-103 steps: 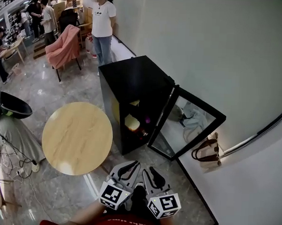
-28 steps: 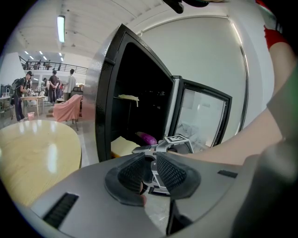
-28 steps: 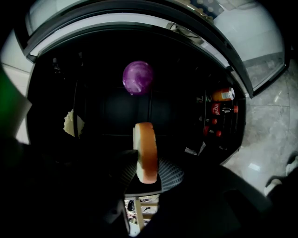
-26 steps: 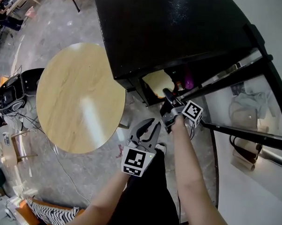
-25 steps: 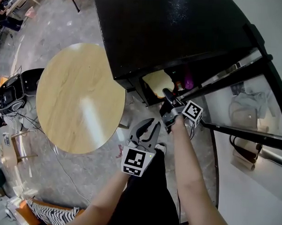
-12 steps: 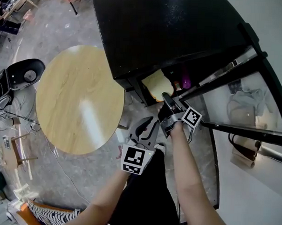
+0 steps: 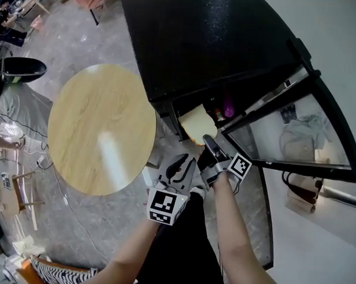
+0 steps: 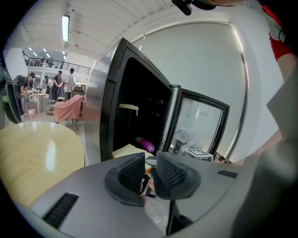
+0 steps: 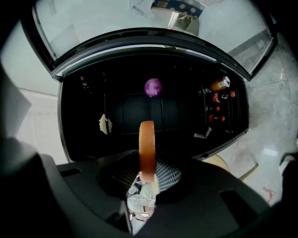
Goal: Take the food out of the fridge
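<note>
Bread slice (image 7: 197,125) has come out of the fridge (image 7: 206,45), clamped edge-on in the freshly tightened right claw (image 9: 148,173).

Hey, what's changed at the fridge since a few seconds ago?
The right tongs reached in, have just been closing on the bread, and now draw it out of the fridge towards the person. The left tongs stay empty beside them; the door stays open and the purple item stays inside.

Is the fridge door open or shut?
Open. The glass door swings wide off the fridge, and the purple food inside shows.
</note>
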Action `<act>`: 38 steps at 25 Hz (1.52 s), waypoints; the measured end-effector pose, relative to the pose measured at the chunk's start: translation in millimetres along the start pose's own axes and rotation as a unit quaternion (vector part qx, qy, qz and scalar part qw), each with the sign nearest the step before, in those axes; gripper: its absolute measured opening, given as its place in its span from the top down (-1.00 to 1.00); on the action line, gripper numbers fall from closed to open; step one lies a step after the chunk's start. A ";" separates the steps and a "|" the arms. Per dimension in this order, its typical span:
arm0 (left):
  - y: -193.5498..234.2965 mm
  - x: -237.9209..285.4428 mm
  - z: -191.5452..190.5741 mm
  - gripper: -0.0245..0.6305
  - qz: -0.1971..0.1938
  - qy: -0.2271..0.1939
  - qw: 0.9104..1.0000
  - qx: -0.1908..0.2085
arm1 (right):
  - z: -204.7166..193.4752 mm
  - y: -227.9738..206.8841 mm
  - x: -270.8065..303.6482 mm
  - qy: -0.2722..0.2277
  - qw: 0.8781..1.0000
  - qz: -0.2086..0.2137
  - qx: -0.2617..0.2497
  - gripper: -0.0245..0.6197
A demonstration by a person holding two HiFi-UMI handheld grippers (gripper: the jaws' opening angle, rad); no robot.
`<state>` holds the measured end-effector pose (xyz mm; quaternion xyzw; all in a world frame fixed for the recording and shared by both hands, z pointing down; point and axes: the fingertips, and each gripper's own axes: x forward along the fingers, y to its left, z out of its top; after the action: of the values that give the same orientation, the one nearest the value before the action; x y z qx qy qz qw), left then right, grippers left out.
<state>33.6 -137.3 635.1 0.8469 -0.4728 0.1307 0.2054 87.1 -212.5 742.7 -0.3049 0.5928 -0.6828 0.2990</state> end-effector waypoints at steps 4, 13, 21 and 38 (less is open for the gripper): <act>-0.1 -15.3 1.2 0.69 0.003 0.005 1.000 -0.002 | -12.7 11.5 -26.9 -0.009 1.000 0.011 0.013 0.64; -11.1 -42.8 0.8 0.69 -0.014 0.013 1.000 0.003 | -49.7 53.5 -61.5 0.016 0.999 0.037 0.021 0.64; -29.9 -99.6 19.4 0.69 -0.046 0.004 0.999 -0.023 | -88.0 106.5 -83.0 0.034 0.996 0.070 0.033 0.64; 7.0 -190.1 43.0 0.69 0.017 -0.053 0.996 -0.067 | -182.5 161.4 -41.9 0.151 0.983 0.098 0.016 0.64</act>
<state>-69.8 -18.8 519.7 0.8286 -0.5053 0.0569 0.2341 -19.3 -84.9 559.7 -0.1335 0.6474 -0.6977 0.2761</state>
